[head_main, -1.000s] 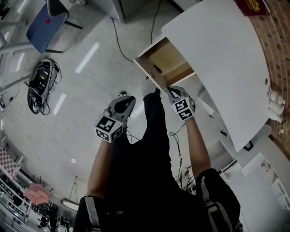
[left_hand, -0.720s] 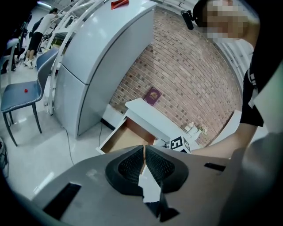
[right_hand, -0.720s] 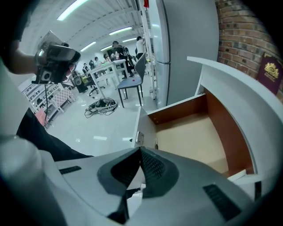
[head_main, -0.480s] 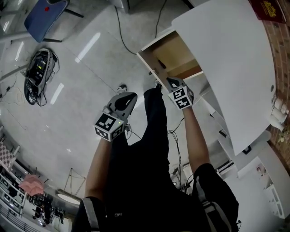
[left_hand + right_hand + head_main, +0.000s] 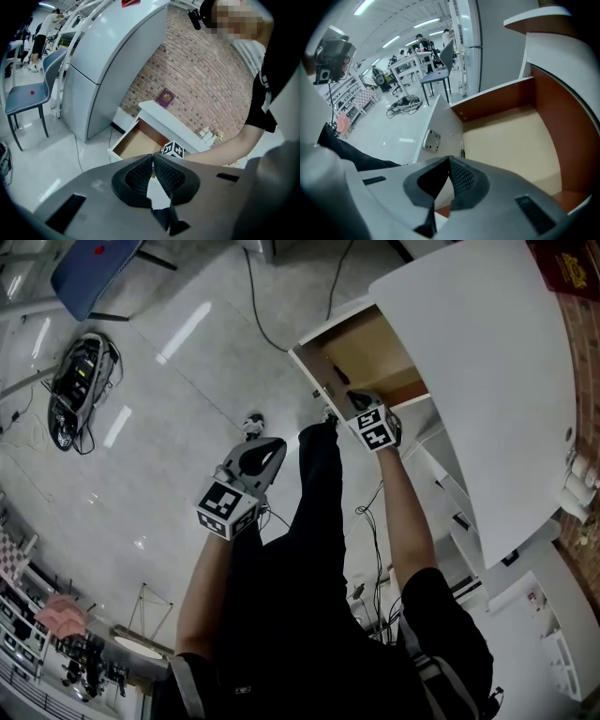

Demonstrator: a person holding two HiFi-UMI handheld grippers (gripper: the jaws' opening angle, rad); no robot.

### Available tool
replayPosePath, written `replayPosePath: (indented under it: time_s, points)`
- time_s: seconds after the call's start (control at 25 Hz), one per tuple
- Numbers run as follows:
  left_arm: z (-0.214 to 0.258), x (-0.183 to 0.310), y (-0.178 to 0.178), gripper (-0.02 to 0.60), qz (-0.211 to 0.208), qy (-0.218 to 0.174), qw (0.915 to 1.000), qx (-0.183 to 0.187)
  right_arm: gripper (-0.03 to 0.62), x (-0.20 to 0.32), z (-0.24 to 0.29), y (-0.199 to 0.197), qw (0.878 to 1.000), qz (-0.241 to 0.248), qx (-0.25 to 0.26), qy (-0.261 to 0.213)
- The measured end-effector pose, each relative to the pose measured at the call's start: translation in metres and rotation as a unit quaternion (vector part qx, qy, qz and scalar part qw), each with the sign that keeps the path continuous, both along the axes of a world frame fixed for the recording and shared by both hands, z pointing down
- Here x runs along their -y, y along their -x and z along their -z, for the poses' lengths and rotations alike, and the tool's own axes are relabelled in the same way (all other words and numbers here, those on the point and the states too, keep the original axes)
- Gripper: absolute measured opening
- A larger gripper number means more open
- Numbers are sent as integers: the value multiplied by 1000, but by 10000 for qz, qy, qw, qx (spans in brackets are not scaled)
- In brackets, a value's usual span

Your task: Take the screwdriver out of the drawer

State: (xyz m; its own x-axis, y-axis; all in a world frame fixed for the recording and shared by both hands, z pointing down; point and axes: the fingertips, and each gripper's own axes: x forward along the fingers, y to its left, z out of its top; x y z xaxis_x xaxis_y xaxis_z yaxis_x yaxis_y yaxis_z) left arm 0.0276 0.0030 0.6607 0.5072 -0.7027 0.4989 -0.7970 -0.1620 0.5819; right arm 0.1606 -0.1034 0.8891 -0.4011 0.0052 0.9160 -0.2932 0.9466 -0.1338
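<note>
so far, only the opening step is seen to be done: the drawer [image 5: 511, 136] is pulled out from under the white desk top [image 5: 469, 362], and the screwdriver [image 5: 462, 150] is not yet taken. it is found inside the drawer, laid close along the inner side of the front panel. only its thin metal shaft is shown in the right gripper view, just above the jaw tips; its handle is covered by the gripper body.

the right gripper [image 5: 449, 158] is held over the drawer's front edge and aimed steeply down. its jaws are clenched together with nothing between them. the left gripper [image 5: 153, 155] is kept well apart from the drawer, by the person's leg, likewise closed and empty. by judgement, everything that matters is left to do: the right jaws must be parted, set about the screwdriver, closed on it, and lifted clear.

the drawer floor is seen as smooth, pale laminate, with reddish-brown walls studded by small screws. a small metal plate [image 5: 432, 139] is fixed to the matte white front panel. the gripper pads are dark, ribbed rubber in rounded grey shells. the floor [image 5: 169, 381] is glossy and pale, and a rough brick wall [image 5: 201, 70] is seen behind the desk.
</note>
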Motion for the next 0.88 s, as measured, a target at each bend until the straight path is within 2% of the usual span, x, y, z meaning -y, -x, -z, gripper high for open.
replayPosePath:
  time_s: [0.16,0.56,0.8,0.88]
  points:
    - [-6,0,-1,23,-115,-14,9999,-1,55,3,-11,5,9999,-129,12,54]
    - [-28,1,3,23,32,46,10000,-58,60,7,-50,4,9988,293,-363,143]
    - [-37,-1,8,23,213,124,9997,-89,115,12,-73,-4,9955,536,-729,291]
    - [-40,1,9,23,216,142,9996,-90,162,16,-82,-8,9937,658,-873,240]
